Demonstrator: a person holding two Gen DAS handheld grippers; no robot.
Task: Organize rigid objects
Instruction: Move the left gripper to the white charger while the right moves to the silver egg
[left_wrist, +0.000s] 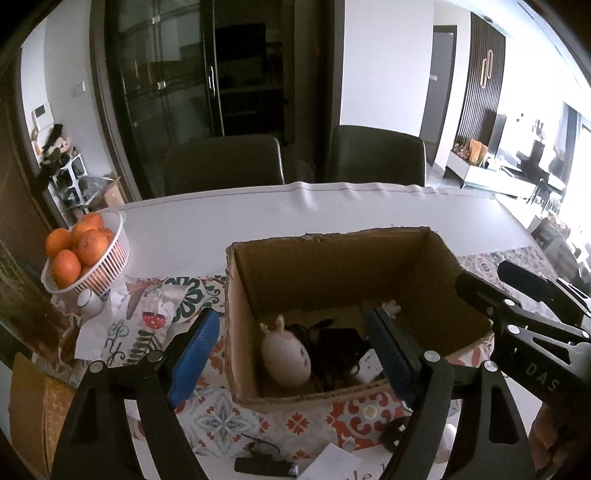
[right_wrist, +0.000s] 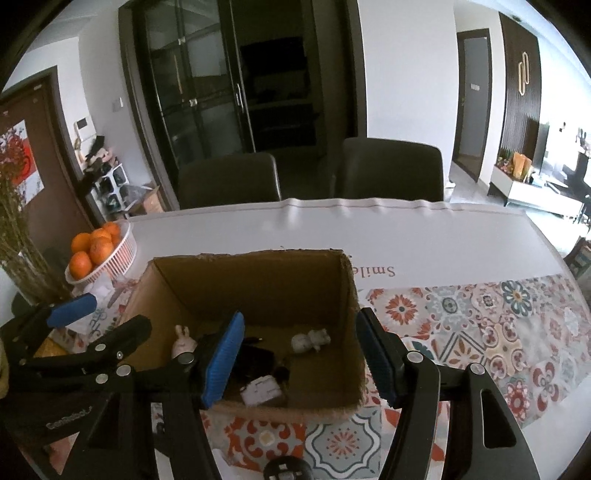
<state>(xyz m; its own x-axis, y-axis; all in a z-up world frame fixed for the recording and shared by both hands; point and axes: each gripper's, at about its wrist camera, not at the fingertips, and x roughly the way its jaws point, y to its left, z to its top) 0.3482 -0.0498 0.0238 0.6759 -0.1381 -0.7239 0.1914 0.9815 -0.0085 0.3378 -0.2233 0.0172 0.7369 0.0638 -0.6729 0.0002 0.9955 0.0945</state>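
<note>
An open cardboard box (left_wrist: 332, 266) (right_wrist: 258, 280) stands on the patterned runner. Inside lie a pink bunny-eared egg toy (left_wrist: 286, 356) (right_wrist: 183, 341), black cables and a charger (left_wrist: 332, 350) (right_wrist: 258, 356), a white adapter (left_wrist: 369, 367) (right_wrist: 260, 391) and a small white figurine (right_wrist: 310, 339). My left gripper (left_wrist: 291, 356) is open above the box's left wall, one blue pad outside it and one over the inside. Over the box's right side my right gripper (right_wrist: 299, 362) stands open, straddling the right wall. Neither holds anything.
A white basket of oranges (left_wrist: 86, 254) (right_wrist: 99, 251) and a small white jar (left_wrist: 88, 301) sit left of the box. A black flat item (left_wrist: 264, 465), a white card (left_wrist: 332, 461) and a dark round thing (right_wrist: 284, 469) lie at the near edge. Two chairs (right_wrist: 391, 170) stand behind the table.
</note>
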